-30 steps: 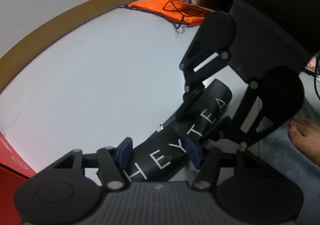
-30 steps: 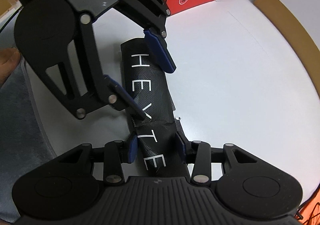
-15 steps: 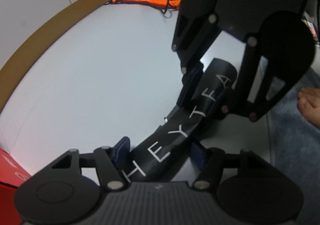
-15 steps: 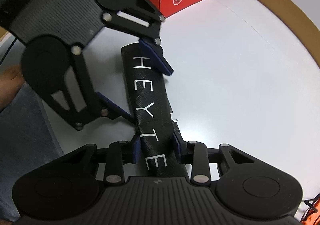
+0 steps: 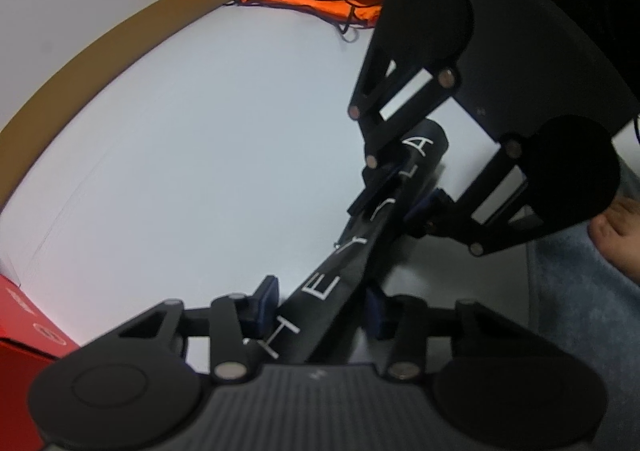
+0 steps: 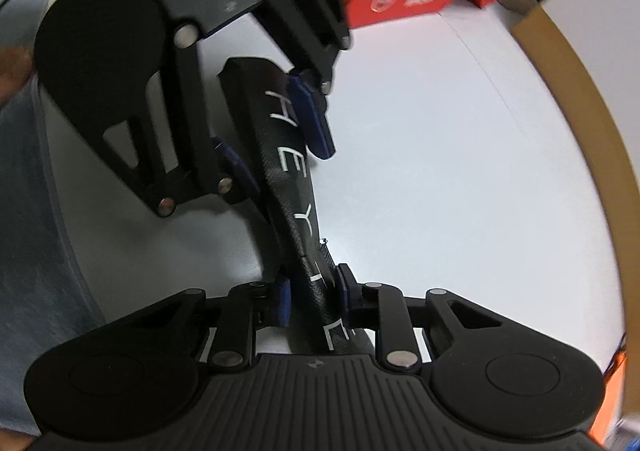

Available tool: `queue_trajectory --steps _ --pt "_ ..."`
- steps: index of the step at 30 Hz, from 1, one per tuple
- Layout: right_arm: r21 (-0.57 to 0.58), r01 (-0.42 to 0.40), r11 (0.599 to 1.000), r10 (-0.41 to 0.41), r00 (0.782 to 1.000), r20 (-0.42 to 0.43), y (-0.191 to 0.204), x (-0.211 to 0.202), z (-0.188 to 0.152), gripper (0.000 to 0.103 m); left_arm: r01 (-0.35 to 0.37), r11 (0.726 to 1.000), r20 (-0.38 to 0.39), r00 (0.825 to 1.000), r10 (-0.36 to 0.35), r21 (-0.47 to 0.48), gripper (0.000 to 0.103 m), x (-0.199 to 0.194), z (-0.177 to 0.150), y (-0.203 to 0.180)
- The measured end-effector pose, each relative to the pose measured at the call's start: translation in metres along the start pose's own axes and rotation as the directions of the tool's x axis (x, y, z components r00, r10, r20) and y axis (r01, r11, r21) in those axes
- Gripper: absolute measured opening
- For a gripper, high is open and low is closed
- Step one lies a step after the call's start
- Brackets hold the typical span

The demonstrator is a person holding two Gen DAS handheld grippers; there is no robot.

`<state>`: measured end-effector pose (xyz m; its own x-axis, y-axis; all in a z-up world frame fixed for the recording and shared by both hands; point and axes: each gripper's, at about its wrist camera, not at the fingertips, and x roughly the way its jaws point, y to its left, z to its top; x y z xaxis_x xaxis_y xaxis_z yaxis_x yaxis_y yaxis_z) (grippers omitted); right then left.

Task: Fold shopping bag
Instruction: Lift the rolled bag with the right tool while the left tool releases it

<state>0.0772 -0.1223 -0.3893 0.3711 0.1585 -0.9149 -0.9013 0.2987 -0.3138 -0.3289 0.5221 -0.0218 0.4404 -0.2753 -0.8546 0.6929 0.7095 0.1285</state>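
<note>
The black shopping bag (image 5: 352, 267), rolled into a narrow strip lettered in white, lay near the tabletop's (image 5: 200, 171) front edge, spanning both tools. The likeliest failure was the strip twisting or springing loose — the two ends were being squeezed at different rates. The right gripper (image 6: 312, 299) was closing, nearly pinched, its pads pressing the strip's one end. The left gripper (image 5: 320, 303) was closing too, wider — the bag sat between its pads (image 5: 266, 299), though firm contact could not be made out.
</note>
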Motion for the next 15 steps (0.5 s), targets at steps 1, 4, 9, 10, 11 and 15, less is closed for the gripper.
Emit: queue_trajectory --steps 1,4,9,10,11,15 --pt "-0.017 0.009 1.0 -0.009 1.0 0.001 0.002 0.0 0.0 0.019 -0.002 1.0 -0.001 1.0 0.002 0.0 0.046 -0.002 -0.001 0.0" --pt "-0.179 0.093 0.979 -0.093 0.996 0.01 0.024 0.001 -0.001 0.015 -0.011 1.0 -0.008 1.0 0.011 0.012 0.046 -0.012 -0.004 -0.004" --pt "-0.25 0.163 0.954 -0.154 0.986 0.056 0.035 -0.006 0.0 0.015 -0.032 0.999 0.004 0.999 0.032 -0.006 0.048 -0.035 -0.01 -0.003" --pt "-0.246 0.16 0.956 -0.15 0.987 0.061 0.035 -0.008 0.001 0.015 -0.044 0.999 0.006 0.999 0.044 -0.006 0.048 -0.041 -0.012 -0.004" --pt "-0.242 0.158 0.957 -0.146 0.987 0.066 0.034 -0.009 0.002 0.015 -0.055 0.998 0.01 0.998 0.055 -0.008 0.049 -0.046 -0.013 -0.004" --pt "-0.24 0.166 0.957 -0.155 0.986 0.064 0.026 -0.007 -0.002 0.014 -0.092 0.995 0.03 0.995 0.093 -0.037 0.051 -0.066 -0.021 -0.001"
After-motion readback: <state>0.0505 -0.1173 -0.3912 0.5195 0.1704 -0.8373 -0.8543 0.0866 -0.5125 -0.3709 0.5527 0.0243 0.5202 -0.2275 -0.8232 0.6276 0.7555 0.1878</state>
